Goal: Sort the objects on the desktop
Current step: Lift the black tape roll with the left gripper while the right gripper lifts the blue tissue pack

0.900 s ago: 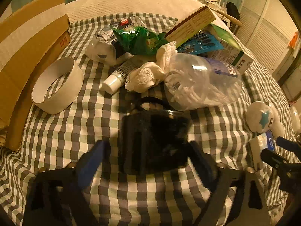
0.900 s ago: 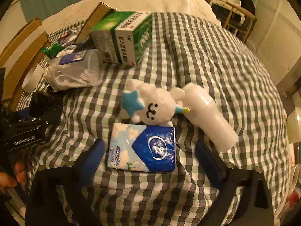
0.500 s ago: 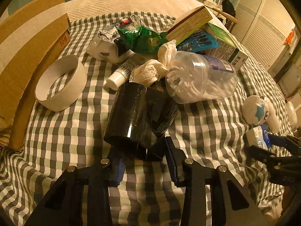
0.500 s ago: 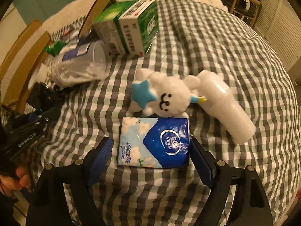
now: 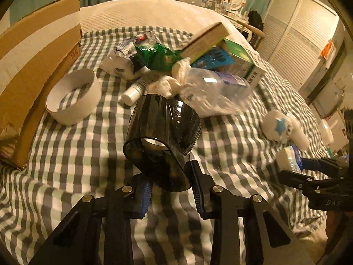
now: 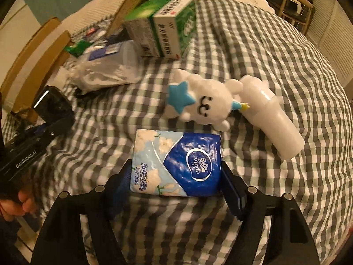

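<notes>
My left gripper point(image 5: 169, 185) is shut on a dark translucent cup point(image 5: 163, 137) and holds it tilted above the checked cloth point(image 5: 72, 154). My right gripper point(image 6: 176, 190) is shut on a blue tissue pack point(image 6: 178, 163), its pads pressed against both sides; the pack also shows in the left wrist view point(image 5: 289, 159). A white plush toy with a blue star point(image 6: 198, 101) and a white bottle point(image 6: 271, 114) lie just beyond the pack. The cup and left gripper show at the left of the right wrist view point(image 6: 53, 108).
A pile lies at the back: a clear plastic jar point(image 5: 216, 90), a green box point(image 6: 163, 35), a green bag point(image 5: 156, 55), a white tube point(image 5: 132, 92), crumpled tissue point(image 5: 169, 81). A white tape ring point(image 5: 72, 97) sits beside a cardboard box point(image 5: 33, 50) on the left.
My left gripper closed on the dark cup and lifted it. My right gripper moved forward and closed on the tissue pack.
</notes>
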{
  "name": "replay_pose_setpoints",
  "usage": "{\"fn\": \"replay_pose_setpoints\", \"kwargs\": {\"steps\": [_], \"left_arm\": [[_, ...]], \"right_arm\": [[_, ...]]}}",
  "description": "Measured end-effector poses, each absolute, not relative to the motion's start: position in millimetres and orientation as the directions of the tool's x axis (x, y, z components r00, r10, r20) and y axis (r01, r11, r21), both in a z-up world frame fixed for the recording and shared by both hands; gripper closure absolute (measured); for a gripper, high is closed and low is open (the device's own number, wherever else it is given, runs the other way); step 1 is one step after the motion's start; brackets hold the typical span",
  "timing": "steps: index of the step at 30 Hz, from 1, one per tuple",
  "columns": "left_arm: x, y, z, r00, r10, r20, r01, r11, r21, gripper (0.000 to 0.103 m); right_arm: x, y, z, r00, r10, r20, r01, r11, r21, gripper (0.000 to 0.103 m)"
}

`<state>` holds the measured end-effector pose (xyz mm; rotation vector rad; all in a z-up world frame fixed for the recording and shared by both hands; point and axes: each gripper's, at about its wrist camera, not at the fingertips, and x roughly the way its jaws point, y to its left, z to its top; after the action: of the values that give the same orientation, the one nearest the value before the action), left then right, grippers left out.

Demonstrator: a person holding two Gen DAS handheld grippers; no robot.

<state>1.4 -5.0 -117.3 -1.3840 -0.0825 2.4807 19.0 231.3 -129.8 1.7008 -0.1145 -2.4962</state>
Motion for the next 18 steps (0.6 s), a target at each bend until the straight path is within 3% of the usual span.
{"fn": "replay_pose_setpoints", "kwargs": {"steps": [18], "left_arm": [[19.1,-26.5,-57.4,-0.595,0.311,-0.741,-0.198,-0.950,-0.240,0.071]], "right_arm": [[34.3,186.2,-84.6,-0.444,-0.203,-0.873,0.185,-0.974,0.133,0.030]]}}
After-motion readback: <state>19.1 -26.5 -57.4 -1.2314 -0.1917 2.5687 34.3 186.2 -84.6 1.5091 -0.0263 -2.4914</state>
